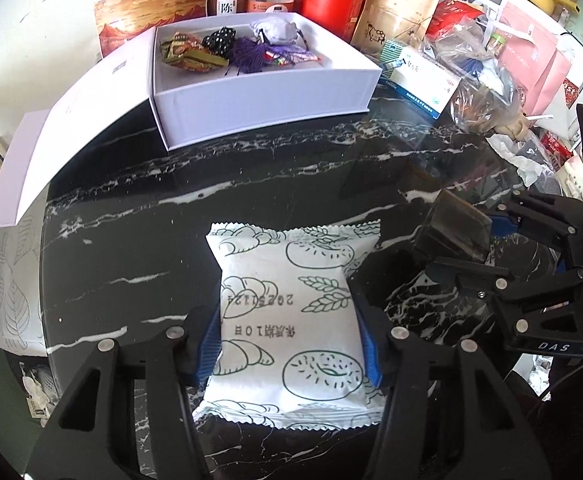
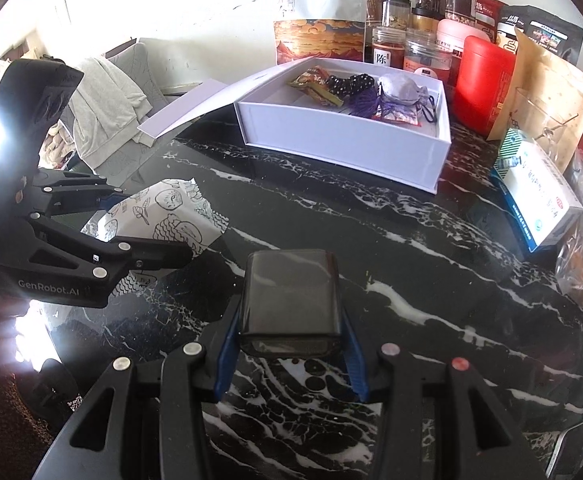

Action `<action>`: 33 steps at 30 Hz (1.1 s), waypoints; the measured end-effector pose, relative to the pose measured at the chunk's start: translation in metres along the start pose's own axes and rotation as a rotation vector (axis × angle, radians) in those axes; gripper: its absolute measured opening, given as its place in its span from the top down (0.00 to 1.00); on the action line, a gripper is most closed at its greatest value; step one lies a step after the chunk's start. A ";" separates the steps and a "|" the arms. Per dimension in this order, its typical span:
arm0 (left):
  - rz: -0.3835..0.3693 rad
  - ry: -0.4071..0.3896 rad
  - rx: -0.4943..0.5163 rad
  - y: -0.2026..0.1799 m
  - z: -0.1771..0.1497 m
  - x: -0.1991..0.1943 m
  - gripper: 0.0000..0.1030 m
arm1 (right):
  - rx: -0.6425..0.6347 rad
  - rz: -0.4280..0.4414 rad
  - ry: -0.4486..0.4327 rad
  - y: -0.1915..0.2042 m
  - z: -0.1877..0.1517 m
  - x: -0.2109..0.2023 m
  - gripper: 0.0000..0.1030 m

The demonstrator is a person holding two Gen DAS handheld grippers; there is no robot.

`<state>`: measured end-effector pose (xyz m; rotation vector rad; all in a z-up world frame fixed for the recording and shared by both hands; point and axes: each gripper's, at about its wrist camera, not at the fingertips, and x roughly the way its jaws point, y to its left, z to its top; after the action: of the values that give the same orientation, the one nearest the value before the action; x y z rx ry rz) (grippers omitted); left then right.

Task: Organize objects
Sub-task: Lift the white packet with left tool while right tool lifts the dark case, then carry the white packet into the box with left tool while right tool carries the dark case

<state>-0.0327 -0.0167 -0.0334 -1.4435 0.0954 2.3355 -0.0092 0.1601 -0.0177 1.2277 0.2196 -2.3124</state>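
- My left claw (image 1: 289, 344) is clamped on a white snack packet (image 1: 291, 320), its blue pads (image 1: 211, 344) pressing both long sides. The packet is flat and pillow-shaped with zigzag sealed ends, printed with green outline drawings of bread, bagels and wheat ears, plus a date stamp and dark characters across its middle. It sits low over the black marble bench (image 1: 251, 176), at 6 o'clock in the left wrist view.
- From the right wrist view the same packet (image 2: 163, 216) shows at 9 o'clock, tilted, with my left claw (image 2: 151, 232) around it.
- At 12 o'clock in the left wrist view stands the open white box (image 1: 259, 96), its lid (image 1: 51, 136) folded out flat towards 10 o'clock. Inside lie small wrapped sweets, a dark dotted pouch, a purple tassel and a pale grey drawstring bag, all bunched at the far side.
- My right claw (image 2: 287, 344) grips a small smoky, translucent dark case (image 2: 291, 300) with rounded corners, held between the blue pads at 6 o'clock of the right wrist view; it appears at 3 o'clock in the left view (image 1: 457, 232).
- Behind the box, jars, a red canister (image 2: 483, 84) and paper bags line the wall; a blue-and-white carton (image 2: 539, 200) lies at 3 o'clock.
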 end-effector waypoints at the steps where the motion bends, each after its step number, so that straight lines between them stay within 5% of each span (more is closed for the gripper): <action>1: 0.002 -0.004 0.004 -0.001 0.003 -0.001 0.48 | -0.002 -0.002 -0.004 -0.001 0.001 -0.002 0.55; 33: 0.032 -0.148 0.040 0.002 0.115 -0.031 0.48 | -0.078 -0.046 -0.113 -0.038 0.086 -0.013 0.55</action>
<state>-0.1188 0.0027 0.0470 -1.2547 0.1243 2.4439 -0.0852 0.1654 0.0394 1.0605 0.2978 -2.3802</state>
